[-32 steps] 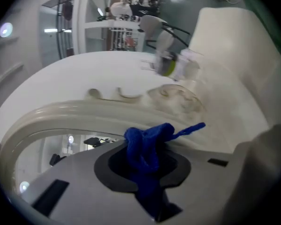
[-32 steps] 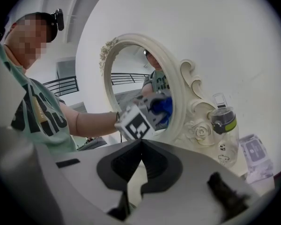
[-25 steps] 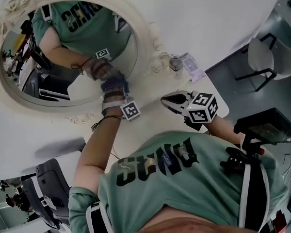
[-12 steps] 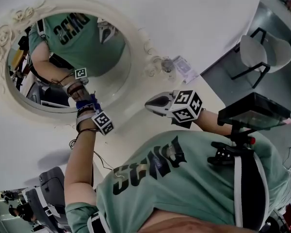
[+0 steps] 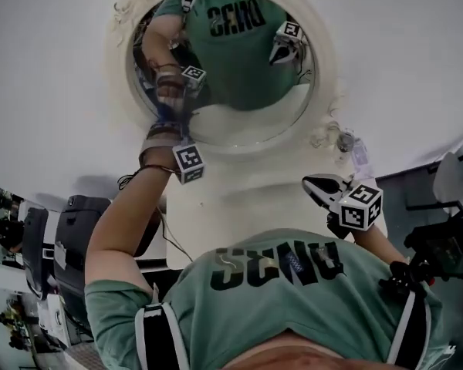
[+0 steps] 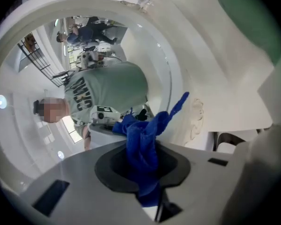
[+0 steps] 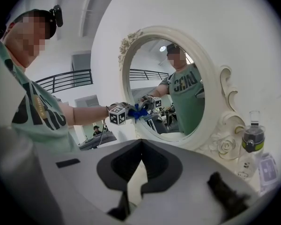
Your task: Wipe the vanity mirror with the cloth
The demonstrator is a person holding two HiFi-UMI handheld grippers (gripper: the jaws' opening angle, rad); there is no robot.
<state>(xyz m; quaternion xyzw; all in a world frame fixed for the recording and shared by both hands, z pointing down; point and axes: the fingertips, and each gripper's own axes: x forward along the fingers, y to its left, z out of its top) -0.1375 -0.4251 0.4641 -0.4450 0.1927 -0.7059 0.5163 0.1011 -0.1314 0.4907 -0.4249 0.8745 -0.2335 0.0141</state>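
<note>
The oval vanity mirror point(image 5: 243, 68) in a cream ornate frame point(image 5: 324, 75) stands on a white table. My left gripper point(image 5: 172, 120) is raised to the lower left of the glass, shut on a bunched blue cloth point(image 6: 143, 139) that presses against the mirror point(image 6: 84, 78). From the right gripper view, the cloth point(image 7: 136, 111) meets the glass point(image 7: 168, 88) near the frame's left edge. My right gripper point(image 5: 315, 183) hangs low at the right, away from the mirror. Its jaws point(image 7: 138, 172) are shut with nothing between them.
A small clear bottle with a dark cap point(image 5: 346, 141) point(image 7: 252, 139) and a flat packet point(image 5: 360, 156) stand by the frame's right foot. A white chair point(image 5: 455, 179) is at the right and a dark chair point(image 5: 77, 230) at the left, below the table.
My left gripper has slid the cloth leftward along the lower glass to near the frame's left side. The head view has swung, putting the mirror at top centre. The right gripper stays low.
</note>
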